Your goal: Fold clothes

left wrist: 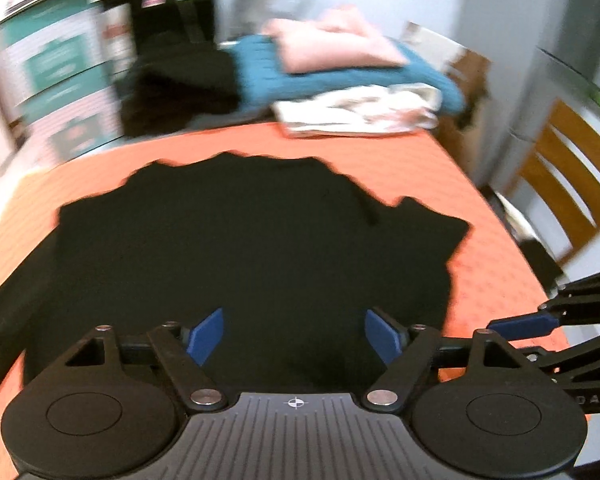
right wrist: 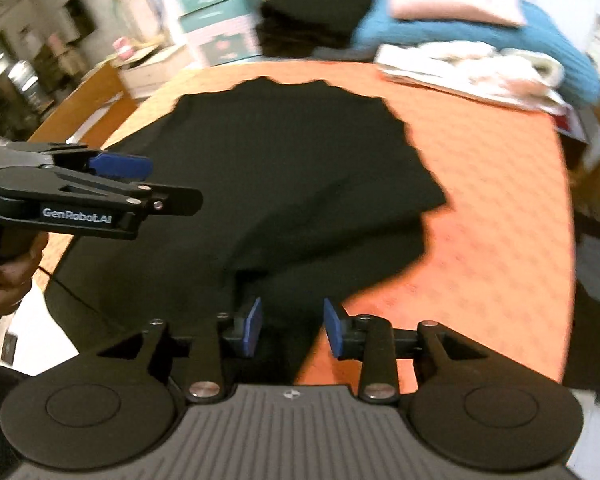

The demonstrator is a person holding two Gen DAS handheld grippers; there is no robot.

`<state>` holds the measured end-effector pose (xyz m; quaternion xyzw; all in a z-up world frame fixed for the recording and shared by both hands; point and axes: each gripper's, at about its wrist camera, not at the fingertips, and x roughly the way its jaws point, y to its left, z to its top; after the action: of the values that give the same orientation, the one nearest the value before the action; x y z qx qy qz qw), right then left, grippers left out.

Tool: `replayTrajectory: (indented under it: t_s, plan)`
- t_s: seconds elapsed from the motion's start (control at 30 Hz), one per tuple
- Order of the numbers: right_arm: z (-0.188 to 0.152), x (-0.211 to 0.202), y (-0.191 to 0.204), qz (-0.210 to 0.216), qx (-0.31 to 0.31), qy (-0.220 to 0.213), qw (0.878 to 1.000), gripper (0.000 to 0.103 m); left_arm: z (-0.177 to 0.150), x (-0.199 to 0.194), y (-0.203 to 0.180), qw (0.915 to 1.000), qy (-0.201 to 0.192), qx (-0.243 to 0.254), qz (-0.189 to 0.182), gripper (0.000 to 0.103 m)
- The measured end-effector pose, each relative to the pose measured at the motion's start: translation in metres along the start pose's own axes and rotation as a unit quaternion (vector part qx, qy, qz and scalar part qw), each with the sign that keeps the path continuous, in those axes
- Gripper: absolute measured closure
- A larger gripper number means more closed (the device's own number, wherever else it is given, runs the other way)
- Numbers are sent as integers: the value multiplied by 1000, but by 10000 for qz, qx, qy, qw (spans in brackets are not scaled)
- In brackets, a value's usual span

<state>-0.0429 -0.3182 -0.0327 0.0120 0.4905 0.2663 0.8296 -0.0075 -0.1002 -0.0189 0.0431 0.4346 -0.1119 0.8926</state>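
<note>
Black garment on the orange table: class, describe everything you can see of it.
The black garment is plain, dark, soft cloth with no visible print. It lies mostly flat on the orange table, with wavy edges and one short sleeve sticking out to the side. Its near part is creased in the right wrist view. Both hand-held grippers hover above its near edge; neither pinches it.
</note>
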Motion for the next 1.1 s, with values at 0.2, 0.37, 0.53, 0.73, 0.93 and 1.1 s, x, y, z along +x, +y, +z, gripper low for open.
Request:
replayTrajectory:
  t_s: [0.2, 0.37, 0.53, 0.73, 0.93, 1.1]
  plan:
    - [-29, -16, -32, -349, 651, -69, 9972, 64, 25, 42, -33, 9971, 16, 593, -470, 22]
    - [-47, -24, -51, -589, 1067, -66, 9925, 63, 37, 70, -48, 9937, 67, 729, -850, 16]
    - [-63, -30, -66, -798, 1383, -35, 9872, 62, 43, 98, -55, 9920, 236, 684, -1035, 15]
    - [-72, -35, -75, -965, 1547, -5, 9832, 62, 42, 118, -55, 9912, 383, 550, -1144, 23]
    - [-68, -31, -74, -962, 1493, 64, 9841, 62, 37, 106, -47, 9912, 106, 354, -1273, 68]
    - [-55, -21, -64, -851, 1211, 130, 9889, 61, 36, 73, -20, 9919, -349, -168, -1206, 74]
